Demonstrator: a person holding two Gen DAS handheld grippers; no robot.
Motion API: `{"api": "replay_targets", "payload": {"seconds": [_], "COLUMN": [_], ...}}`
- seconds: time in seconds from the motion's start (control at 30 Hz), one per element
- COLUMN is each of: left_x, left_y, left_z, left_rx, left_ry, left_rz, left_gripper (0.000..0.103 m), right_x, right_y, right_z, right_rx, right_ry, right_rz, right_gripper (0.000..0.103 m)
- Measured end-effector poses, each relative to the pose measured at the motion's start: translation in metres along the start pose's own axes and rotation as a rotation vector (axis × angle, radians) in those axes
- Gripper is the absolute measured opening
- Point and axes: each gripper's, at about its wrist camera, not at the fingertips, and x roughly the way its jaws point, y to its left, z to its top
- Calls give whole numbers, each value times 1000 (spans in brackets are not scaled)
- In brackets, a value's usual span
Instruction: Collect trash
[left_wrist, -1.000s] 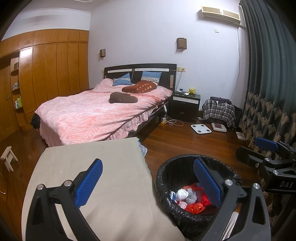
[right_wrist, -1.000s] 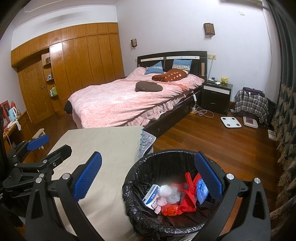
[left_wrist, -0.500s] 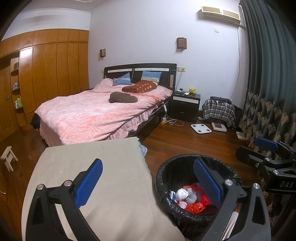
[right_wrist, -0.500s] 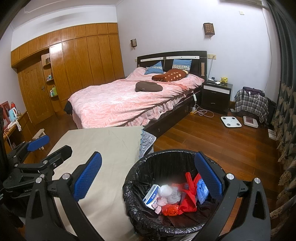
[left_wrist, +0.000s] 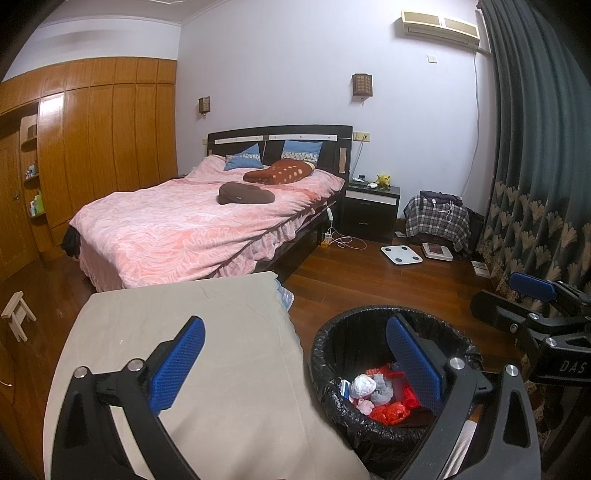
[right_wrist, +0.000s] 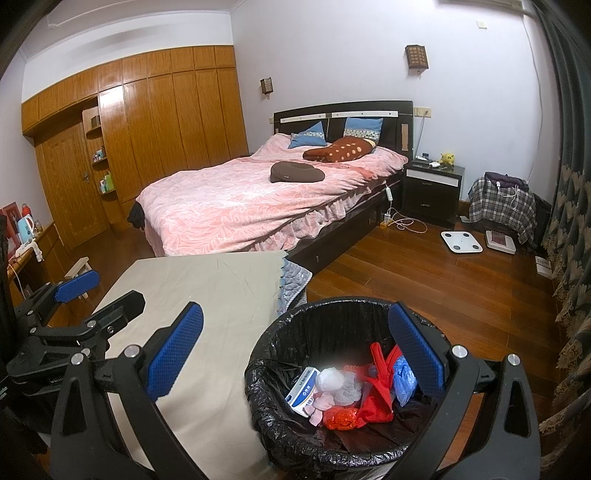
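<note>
A black-lined trash bin (left_wrist: 325, 354) stands on the wood floor beside a beige-covered table (left_wrist: 184, 325). It also shows in the right wrist view (right_wrist: 273, 347). Inside lie crumpled white tissue (right_wrist: 332, 380), a blue-white box (right_wrist: 301, 391), red plastic (right_wrist: 380, 387) and a blue bag (right_wrist: 402, 376). My left gripper (left_wrist: 295, 362) is open and empty, above the table edge and bin rim. My right gripper (right_wrist: 295, 354) is open and empty over the bin's near left side. Each gripper shows in the other's view, the right one (left_wrist: 532, 295) and the left one (right_wrist: 74, 291).
A pink-covered bed (right_wrist: 258, 206) fills the middle of the room. A dark nightstand (right_wrist: 432, 188), a white scale (right_wrist: 461, 242) and a plaid-covered seat (right_wrist: 502, 206) stand beyond. Curtains (left_wrist: 535, 184) hang on the right. A small wooden stool (left_wrist: 18, 317) stands left.
</note>
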Motion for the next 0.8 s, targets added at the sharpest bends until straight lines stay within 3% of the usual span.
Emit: {"api": "replay_targets", "payload": {"seconds": [0.8], "left_x": [-1], "left_y": [1], "left_z": [0], "left_rx": [1], "left_ry": [3], "left_rz": [1], "left_gripper": [97], "right_x": [2], "right_y": [1], "right_z": [1], "right_rx": [0], "right_ry": [4], "right_rz": [0], "right_gripper": [98]}}
